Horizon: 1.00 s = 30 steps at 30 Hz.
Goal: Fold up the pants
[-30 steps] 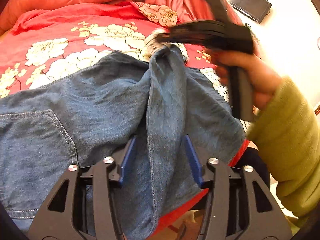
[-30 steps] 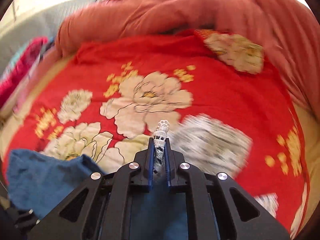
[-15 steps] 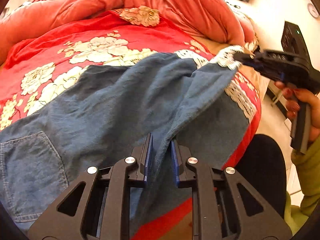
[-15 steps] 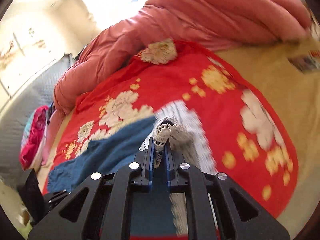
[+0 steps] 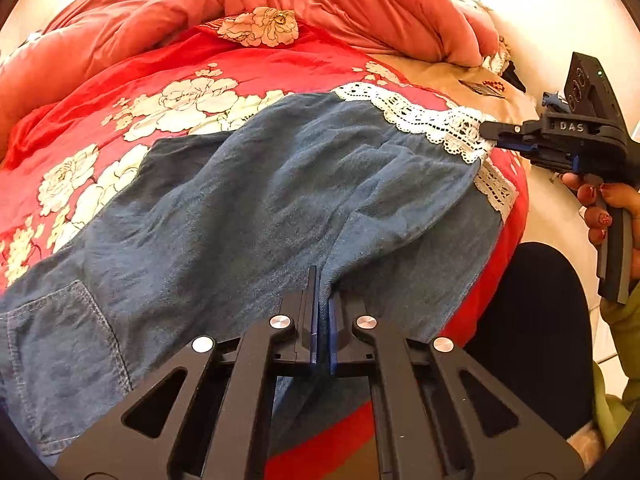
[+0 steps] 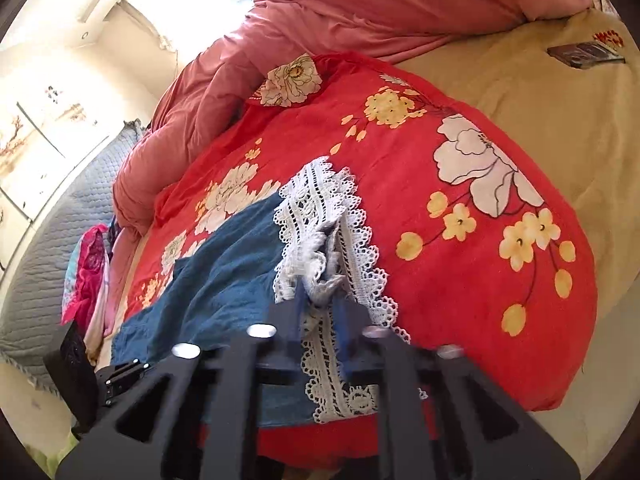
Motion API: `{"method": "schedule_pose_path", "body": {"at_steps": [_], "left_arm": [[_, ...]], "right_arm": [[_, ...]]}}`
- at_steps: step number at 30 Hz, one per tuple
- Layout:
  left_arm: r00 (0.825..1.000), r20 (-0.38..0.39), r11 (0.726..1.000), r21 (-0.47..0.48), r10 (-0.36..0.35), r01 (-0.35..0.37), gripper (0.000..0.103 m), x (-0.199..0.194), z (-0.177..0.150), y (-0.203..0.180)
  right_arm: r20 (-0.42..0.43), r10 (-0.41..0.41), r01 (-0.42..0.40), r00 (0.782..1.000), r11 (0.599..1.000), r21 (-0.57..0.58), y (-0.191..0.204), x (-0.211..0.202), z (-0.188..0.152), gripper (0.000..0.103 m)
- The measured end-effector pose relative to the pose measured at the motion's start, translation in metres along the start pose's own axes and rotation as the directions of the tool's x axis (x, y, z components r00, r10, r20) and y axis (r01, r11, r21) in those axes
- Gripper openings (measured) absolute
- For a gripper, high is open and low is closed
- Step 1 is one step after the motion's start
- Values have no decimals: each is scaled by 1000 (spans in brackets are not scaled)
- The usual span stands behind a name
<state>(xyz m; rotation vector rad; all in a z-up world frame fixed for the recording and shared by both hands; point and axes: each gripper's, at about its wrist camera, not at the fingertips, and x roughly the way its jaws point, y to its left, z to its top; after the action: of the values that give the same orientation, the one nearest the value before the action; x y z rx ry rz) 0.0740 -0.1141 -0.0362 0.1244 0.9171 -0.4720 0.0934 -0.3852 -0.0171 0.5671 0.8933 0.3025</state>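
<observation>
Blue denim pants (image 5: 248,208) with white lace hems (image 5: 436,124) lie across a red floral bedspread (image 5: 208,76). One leg lies over the other. My left gripper (image 5: 322,280) is shut on a fold of denim at the near edge of the pants. My right gripper (image 5: 490,134) is at the lace hem at the right end of the upper leg. In the right wrist view the right gripper (image 6: 320,300) has its jaws slightly apart with bunched lace hem (image 6: 320,232) between them.
A bunched pink duvet (image 5: 320,4) lies at the back of the bed. A beige blanket (image 6: 540,92) covers the bed's right side. Pink clothing (image 6: 86,272) and a grey quilted surface (image 6: 48,264) sit at the far left. The person's dark leg (image 5: 532,344) stands by the bed edge.
The right gripper carried the lace hem out to the right, laying the upper leg flat over the other; its jaws have now begun to part. The left gripper closed on the denim fold.
</observation>
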Motion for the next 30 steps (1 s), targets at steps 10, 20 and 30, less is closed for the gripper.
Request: {"method": "schedule_pose_path", "body": {"at_steps": [10,20,30], "left_arm": [[998,11,996,62,-58,57,0,-27,-15,-16],[998,-51,996,82,-30,34,4,-4,-27,-22],[996,51,994,-85,-66,71,42,-52,-42,13]], "right_arm": [[-42,-33,31,999,999,-34,-8,-28,-24,9],[-101,-199,189,975,976,-104,-15,-11,-45,23],[53,-272,277,961,931,-239,24,-46,-40,49]]}}
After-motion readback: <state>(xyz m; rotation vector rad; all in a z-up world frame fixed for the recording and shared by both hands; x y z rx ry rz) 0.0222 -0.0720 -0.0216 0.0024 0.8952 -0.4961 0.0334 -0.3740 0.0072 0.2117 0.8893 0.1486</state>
